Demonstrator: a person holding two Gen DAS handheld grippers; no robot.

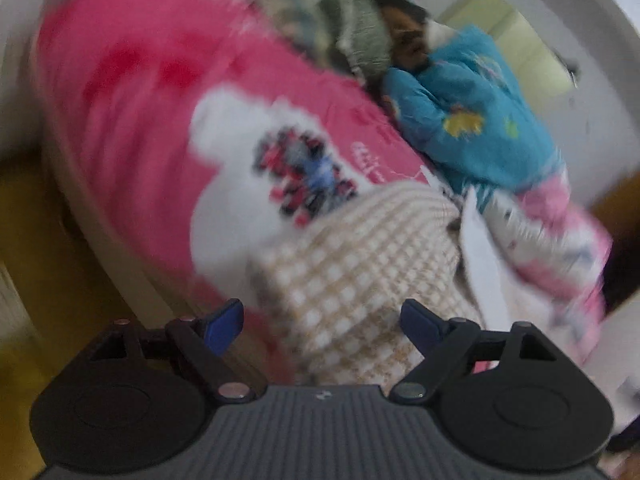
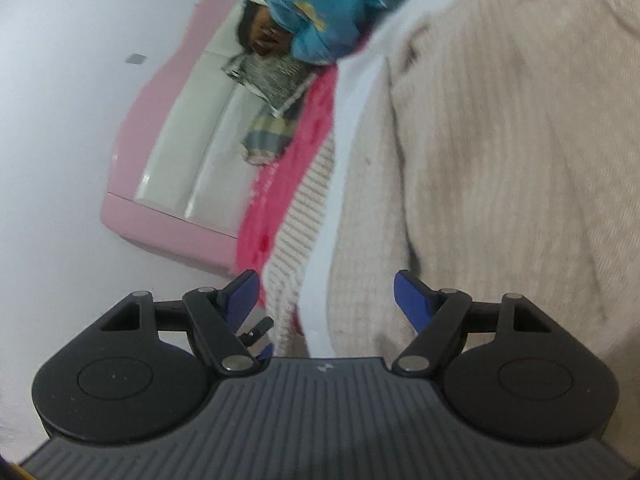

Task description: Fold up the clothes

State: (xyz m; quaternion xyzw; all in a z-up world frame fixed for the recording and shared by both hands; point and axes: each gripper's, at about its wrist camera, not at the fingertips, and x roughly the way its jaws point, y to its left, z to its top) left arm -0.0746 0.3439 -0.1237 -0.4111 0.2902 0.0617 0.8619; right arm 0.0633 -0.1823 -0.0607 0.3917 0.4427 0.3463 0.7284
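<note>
Nearest in the left wrist view, the left gripper [image 1: 322, 324] has its blue-tipped fingers spread wide with nothing between them, poised above a beige-and-white checked garment [image 1: 352, 276] that lies bunched at the near edge of the bed [image 1: 52, 128]. With the jaws that far apart over the cloth, it reads as placed to take a hold rather than carry anything. The picture is smeared, so fine folds in the cloth cannot be made out. In the right wrist view the right gripper [image 2: 325, 300] is likewise wide open and empty, and it faces a cream ribbed knit garment [image 2: 500, 160] that fills the right of the frame, with a pale white band running along its edge; whether the knit hangs or lies flat I cannot tell. Past the checked piece the pink bedspread [image 1: 132, 80], with its white patch and blurred print, covers the bed out to its left edge. Beside it, toward the right edge, a person in a blue top [image 1: 480, 112] lies along the bed, with pink printed cloth lower down. At the far end sit grey and striped bundles [image 1: 352, 40], and beyond them the pink-and-white headboard [image 2: 180, 128] stands against the wall. No neat folded stack shows in either view.
</note>
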